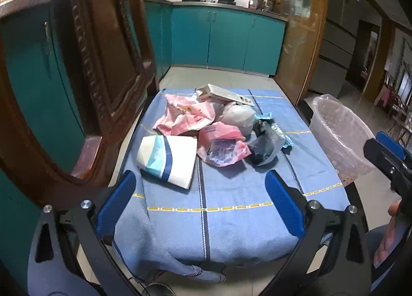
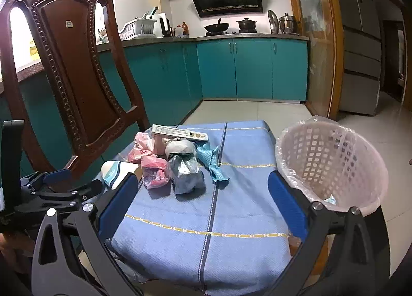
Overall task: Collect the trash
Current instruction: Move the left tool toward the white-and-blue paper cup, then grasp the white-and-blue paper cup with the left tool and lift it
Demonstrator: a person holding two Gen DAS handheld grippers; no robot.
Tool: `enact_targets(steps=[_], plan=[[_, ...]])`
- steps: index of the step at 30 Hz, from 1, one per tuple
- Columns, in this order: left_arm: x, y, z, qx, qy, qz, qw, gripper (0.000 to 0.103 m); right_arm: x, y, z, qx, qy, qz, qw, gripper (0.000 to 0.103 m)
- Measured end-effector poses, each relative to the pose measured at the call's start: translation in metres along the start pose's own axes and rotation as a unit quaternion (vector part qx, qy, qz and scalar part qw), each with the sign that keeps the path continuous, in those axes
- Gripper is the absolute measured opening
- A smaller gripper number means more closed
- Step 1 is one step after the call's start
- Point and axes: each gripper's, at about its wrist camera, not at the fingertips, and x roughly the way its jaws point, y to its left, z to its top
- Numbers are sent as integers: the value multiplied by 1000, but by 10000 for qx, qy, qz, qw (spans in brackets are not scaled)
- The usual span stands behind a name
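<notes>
**Both grippers spread wide, trash heaped at the far end**

Your left gripper [image 1: 200,193] hangs over the near part of the blue cloth [image 1: 231,213] with its jaws released and nothing between them. Your right gripper [image 2: 203,198] sits the same way, jaws spread apart and empty, above the same cloth.

The trash lies in a loose heap toward the far end of the counter [image 2: 257,128]. Nearest your left gripper is a white and blue packet [image 1: 170,158], lying flat. Beside it sits a pink plastic bag [image 1: 221,148], and behind that a second crumpled pink bag [image 1: 184,115]. A grey bag [image 1: 266,145] lies to the right of the pink one, touching a teal wrapper [image 2: 212,162]. A pale wadded ball [image 1: 238,115] rests in the middle of the heap, and a long flat box [image 1: 224,94] lies across the back.

The lined waste basket [image 2: 332,162] stands just beside the counter's right edge, close to your right gripper. A carved wooden chair [image 2: 69,69] stands at the left.
</notes>
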Motion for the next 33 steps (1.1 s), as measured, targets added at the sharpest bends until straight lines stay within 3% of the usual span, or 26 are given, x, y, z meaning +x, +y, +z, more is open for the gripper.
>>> enact_targets(steps=[22,27,31,33], plan=[[10,-3,-1,59,142,202,9997,100,6,1,-2,14,190,28,9998,99],[29,4,1,-55,531,359,9979,100,7,0,-2,4,216,42,9998,99],[59,13,5,-223,1057,373,9935,100,7,1,-2,14,234,81,9997,99],[73,13,6,-93,1211,435,9916,97,8,1,-3,5,253,99,9996,99]])
